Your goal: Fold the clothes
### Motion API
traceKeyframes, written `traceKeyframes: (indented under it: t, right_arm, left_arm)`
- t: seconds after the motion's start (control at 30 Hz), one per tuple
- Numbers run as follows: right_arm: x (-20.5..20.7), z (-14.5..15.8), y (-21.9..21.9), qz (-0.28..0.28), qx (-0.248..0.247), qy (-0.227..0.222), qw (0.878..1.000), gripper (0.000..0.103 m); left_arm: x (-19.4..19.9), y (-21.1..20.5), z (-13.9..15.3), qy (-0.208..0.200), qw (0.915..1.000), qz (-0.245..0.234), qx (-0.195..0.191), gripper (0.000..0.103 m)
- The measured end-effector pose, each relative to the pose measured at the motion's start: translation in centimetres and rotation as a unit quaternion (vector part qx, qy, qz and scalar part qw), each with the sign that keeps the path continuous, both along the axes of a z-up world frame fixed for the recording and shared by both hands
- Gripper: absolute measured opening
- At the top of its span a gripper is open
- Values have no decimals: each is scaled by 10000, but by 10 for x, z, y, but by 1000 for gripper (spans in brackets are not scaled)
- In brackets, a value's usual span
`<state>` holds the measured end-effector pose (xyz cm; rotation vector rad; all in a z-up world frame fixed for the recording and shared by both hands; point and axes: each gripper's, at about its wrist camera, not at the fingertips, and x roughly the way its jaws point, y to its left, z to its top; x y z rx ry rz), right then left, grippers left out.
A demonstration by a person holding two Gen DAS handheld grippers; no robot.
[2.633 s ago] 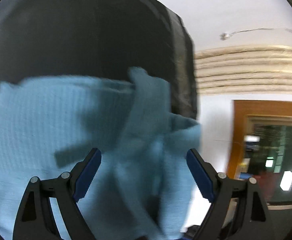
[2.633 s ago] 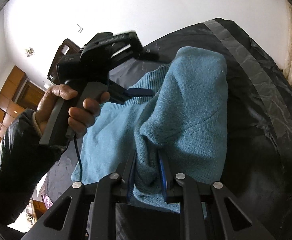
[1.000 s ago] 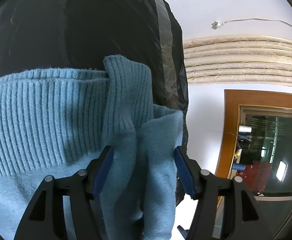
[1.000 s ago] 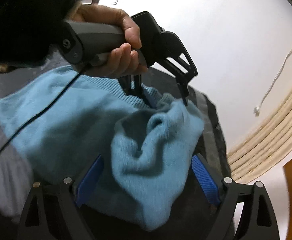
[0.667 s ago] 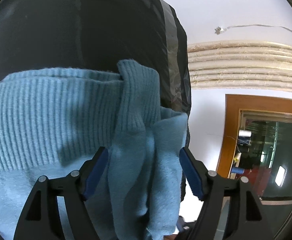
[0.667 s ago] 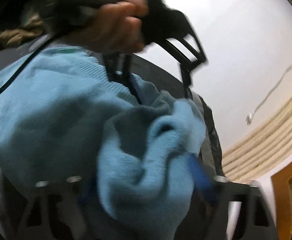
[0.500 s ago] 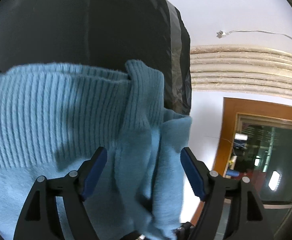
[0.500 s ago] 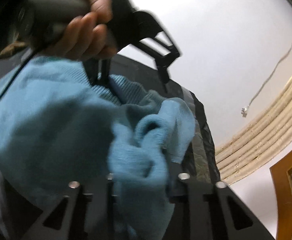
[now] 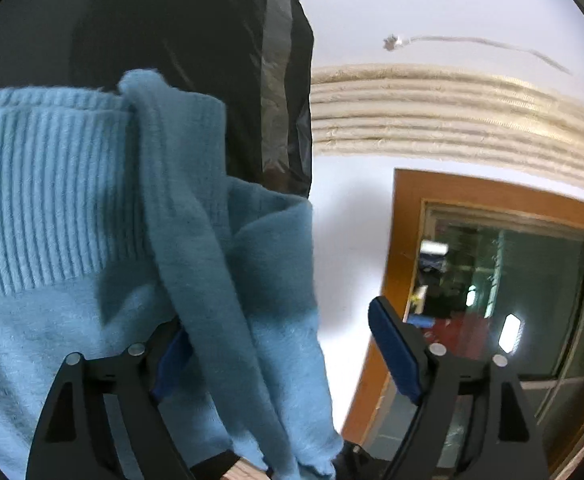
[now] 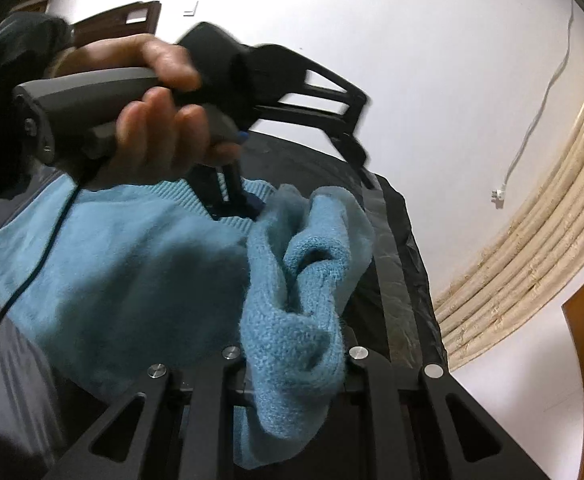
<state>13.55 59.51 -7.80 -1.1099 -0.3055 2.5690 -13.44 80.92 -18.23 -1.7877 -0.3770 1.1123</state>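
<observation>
A light blue knit sweater (image 10: 123, 272) lies on a black plastic-covered surface (image 10: 396, 264). My right gripper (image 10: 292, 364) is shut on a bunched fold of the sweater, which hangs between its fingers. My left gripper (image 9: 287, 344) is open; a fold of the sweater (image 9: 195, 208) with its ribbed hem (image 9: 43, 184) drapes between its blue pads and over the left pad. In the right wrist view the left gripper (image 10: 292, 128), held in a hand, stands at the sweater's ribbed edge with its far finger off the cloth.
The black surface ends at a taped edge (image 9: 275, 80) just right of the sweater. Beyond it are a white wall, cream ribbed moulding (image 9: 452, 120) and a wooden-framed window (image 9: 492, 280). A black cable (image 10: 23, 280) trails from the left gripper across the sweater.
My right gripper, open a second ago, has shut on the bunched sweater fold. My left gripper has opened wider and shifted right, so its right pad now stands off the cloth.
</observation>
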Motion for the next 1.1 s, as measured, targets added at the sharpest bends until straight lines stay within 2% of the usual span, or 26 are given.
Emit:
traceKeyframes:
  t: [0.17,0.23,0.27,0.3,0.4,0.5,0.77,0.93,1.1]
  right_arm:
    - [2,0,-8,142,86,-44,9999,20]
    - [3,1,-11,182,116,-46,9998,20]
    - [4,1,-12,189,123,-47,9997,20]
    - [4,2,-12,184,128,-44,9997,20]
    - [5,5,-12,133,111,-12,9998,20]
    - [5,17,-11,54,51,110,9999,20]
    - [-4,57,-33,16,27,515,9987,20]
    - [-16,73,-67,217,9,691,9974,20]
    - [-32,74,-113,621,20,736,9954,20]
  left_arm:
    - [9,13,-4,280,9986,-149,-429,88]
    - [13,16,-5,378,9973,-199,-595,82]
    - [13,17,-5,429,9964,-232,-686,70]
    - [14,18,-3,489,9956,-261,-754,51]
    - [13,16,9,653,9947,-293,-744,28]
    - [10,9,25,816,9943,-303,-619,25]
    - [-13,-16,79,1111,9933,-259,-156,24]
    - [-41,-52,106,1323,9911,-172,14,24]
    - [-68,-117,118,1507,9885,70,54,24]
